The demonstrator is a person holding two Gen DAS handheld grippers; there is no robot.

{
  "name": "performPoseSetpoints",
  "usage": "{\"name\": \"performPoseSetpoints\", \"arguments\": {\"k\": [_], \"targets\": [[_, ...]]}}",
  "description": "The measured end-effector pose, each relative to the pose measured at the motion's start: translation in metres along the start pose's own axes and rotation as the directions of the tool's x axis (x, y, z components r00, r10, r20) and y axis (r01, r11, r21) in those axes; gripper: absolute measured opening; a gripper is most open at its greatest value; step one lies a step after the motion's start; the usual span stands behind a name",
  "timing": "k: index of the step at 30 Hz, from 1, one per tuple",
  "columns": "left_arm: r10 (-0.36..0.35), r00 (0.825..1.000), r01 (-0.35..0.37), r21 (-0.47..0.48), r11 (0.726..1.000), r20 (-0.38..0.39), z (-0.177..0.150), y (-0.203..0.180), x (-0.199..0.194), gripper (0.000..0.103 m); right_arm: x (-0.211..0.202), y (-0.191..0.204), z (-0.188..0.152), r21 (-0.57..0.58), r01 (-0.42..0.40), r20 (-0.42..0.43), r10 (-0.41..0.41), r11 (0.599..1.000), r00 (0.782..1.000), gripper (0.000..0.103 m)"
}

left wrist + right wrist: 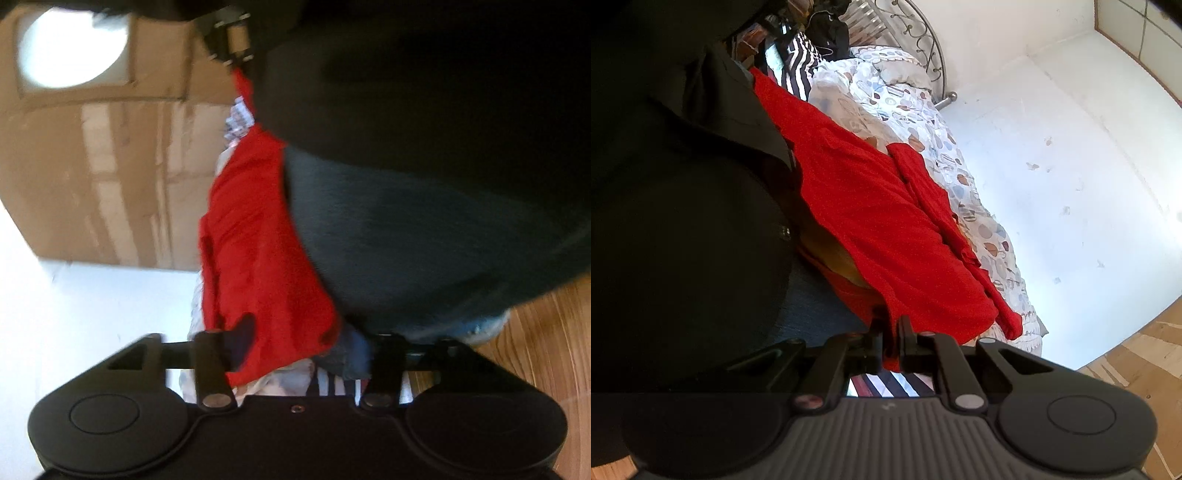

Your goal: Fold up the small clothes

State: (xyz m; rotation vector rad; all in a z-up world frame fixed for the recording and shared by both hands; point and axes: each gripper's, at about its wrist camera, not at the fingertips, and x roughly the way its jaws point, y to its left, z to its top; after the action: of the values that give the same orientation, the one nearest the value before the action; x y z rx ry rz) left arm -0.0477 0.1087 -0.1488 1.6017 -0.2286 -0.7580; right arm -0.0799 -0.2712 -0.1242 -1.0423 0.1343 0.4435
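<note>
A bed with a patterned quilt (923, 122) stands against a white wall, wood floor beside it, and both views are rolled on their side. The red garment (886, 221) runs lengthwise from the near grippers toward the far striped pillow (798, 62), pressed beside the person's dark clothing; the right gripper (891, 343) is clamped narrow on its near edge. The left gripper (295, 350) stands about half open, red cloth lying across the gap against one finger, though blur hides whether it pinches, so the right has the surer hold.
</note>
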Motion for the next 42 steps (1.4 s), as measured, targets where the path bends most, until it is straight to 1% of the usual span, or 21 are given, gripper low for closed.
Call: {"name": "performPoseSetpoints", "arguments": {"k": [1, 2, 3, 5, 10, 11, 13, 15, 16, 18, 20, 21, 22, 25, 26, 28, 31, 33, 39, 41, 42], "targets": [[-0.012, 1.000, 0.012, 0.020, 1.000, 0.006, -0.001, -0.002, 0.000, 0.035, 0.001, 0.000, 0.000, -0.001, -0.003, 0.002, 0.003, 1.000, 1.000, 0.007], [-0.025, 1.000, 0.025, 0.022, 0.999, 0.013, -0.001, -0.002, -0.003, 0.023, 0.000, 0.000, -0.001, 0.004, -0.005, 0.004, 0.005, 1.000, 1.000, 0.007], [-0.038, 0.999, 0.037, 0.011, 0.999, 0.024, -0.003, -0.001, -0.003, 0.016, 0.000, -0.002, 0.000, 0.019, -0.011, 0.005, 0.010, 1.000, 1.000, 0.007], [-0.033, 0.998, 0.035, -0.027, 0.999, 0.048, -0.007, 0.007, -0.006, 0.009, 0.000, -0.006, 0.001, 0.055, -0.021, 0.009, 0.020, 0.998, 1.000, 0.006], [-0.014, 0.999, 0.020, -0.181, 0.983, 0.035, -0.011, 0.034, -0.010, 0.007, -0.001, -0.023, 0.006, 0.150, -0.052, -0.003, 0.053, 0.987, 0.999, 0.005], [-0.007, 1.000, 0.012, -0.237, 0.972, 0.023, -0.010, 0.043, -0.011, 0.007, -0.001, -0.029, 0.007, 0.193, -0.061, 0.001, 0.062, 0.979, 0.998, 0.005], [-0.008, 1.000, 0.003, -0.365, 0.931, -0.012, -0.010, 0.061, -0.012, 0.007, -0.003, -0.042, 0.009, 0.289, -0.075, 0.015, 0.074, 0.954, 0.997, 0.005], [-0.002, 0.999, -0.019, -0.492, 0.870, -0.043, -0.012, 0.082, -0.010, 0.007, -0.005, -0.057, 0.008, 0.381, -0.083, 0.032, 0.076, 0.921, 0.997, 0.005], [0.007, 0.998, -0.038, -0.558, 0.829, -0.058, -0.013, 0.093, -0.009, 0.007, -0.005, -0.064, 0.008, 0.425, -0.087, 0.042, 0.076, 0.901, 0.996, 0.005], [0.020, 0.997, -0.065, -0.646, 0.760, -0.077, -0.015, 0.110, -0.006, 0.007, -0.007, -0.079, 0.006, 0.514, -0.096, 0.062, 0.074, 0.852, 0.995, 0.005], [0.022, 0.996, -0.080, -0.752, 0.654, -0.086, -0.020, 0.127, -0.007, 0.007, -0.009, -0.095, 0.004, 0.608, -0.106, 0.088, 0.066, 0.787, 0.994, 0.005], [0.028, 0.996, -0.089, -0.805, 0.587, -0.090, -0.023, 0.136, -0.008, 0.007, -0.012, -0.102, 0.003, 0.650, -0.108, 0.101, 0.056, 0.752, 0.993, 0.005], [0.037, 0.995, -0.099, -0.864, 0.494, -0.093, -0.027, 0.148, -0.009, 0.007, -0.016, -0.108, 0.002, 0.685, -0.109, 0.114, 0.042, 0.720, 0.993, 0.005], [0.110, 0.989, -0.129, -0.950, 0.285, -0.101, -0.032, 0.170, -0.020, 0.006, -0.022, -0.129, 0.003, 0.763, -0.111, 0.153, -0.011, 0.637, 0.988, 0.005], [0.143, 0.984, -0.140, -0.960, 0.241, -0.107, -0.032, 0.177, -0.024, 0.006, -0.027, -0.134, 0.003, 0.783, -0.107, 0.163, -0.037, 0.613, 0.986, 0.005], [0.217, 0.968, -0.161, -0.974, 0.158, -0.125, -0.031, 0.189, -0.035, 0.006, -0.037, -0.143, 0.002, 0.806, -0.096, 0.177, -0.082, 0.585, 0.981, 0.005], [0.289, 0.946, -0.178, -0.980, 0.091, -0.145, -0.021, 0.199, -0.053, 0.006, -0.050, -0.148, 0.004, 0.817, -0.079, 0.192, -0.140, 0.571, 0.971, 0.004], [0.312, 0.937, -0.184, -0.981, 0.057, -0.158, -0.014, 0.204, -0.054, 0.006, -0.060, -0.149, 0.008, 0.819, -0.073, 0.204, -0.170, 0.568, 0.964, 0.004], [0.371, 0.910, -0.207, -0.978, 0.014, -0.187, 0.003, 0.205, -0.078, 0.006, -0.083, -0.148, 0.014, 0.827, -0.082, 0.231, -0.203, 0.556, 0.952, 0.004], [0.375, 0.907, -0.203, -0.979, -0.008, -0.191, 0.005, 0.205, -0.081, 0.006, -0.085, -0.146, 0.015, 0.834, -0.088, 0.232, -0.200, 0.544, 0.952, 0.004], [0.371, 0.909, -0.200, -0.980, -0.016, -0.191, 0.006, 0.205, -0.082, 0.006, -0.082, -0.149, 0.013, 0.843, -0.099, 0.234, -0.194, 0.528, 0.953, 0.004]]}}
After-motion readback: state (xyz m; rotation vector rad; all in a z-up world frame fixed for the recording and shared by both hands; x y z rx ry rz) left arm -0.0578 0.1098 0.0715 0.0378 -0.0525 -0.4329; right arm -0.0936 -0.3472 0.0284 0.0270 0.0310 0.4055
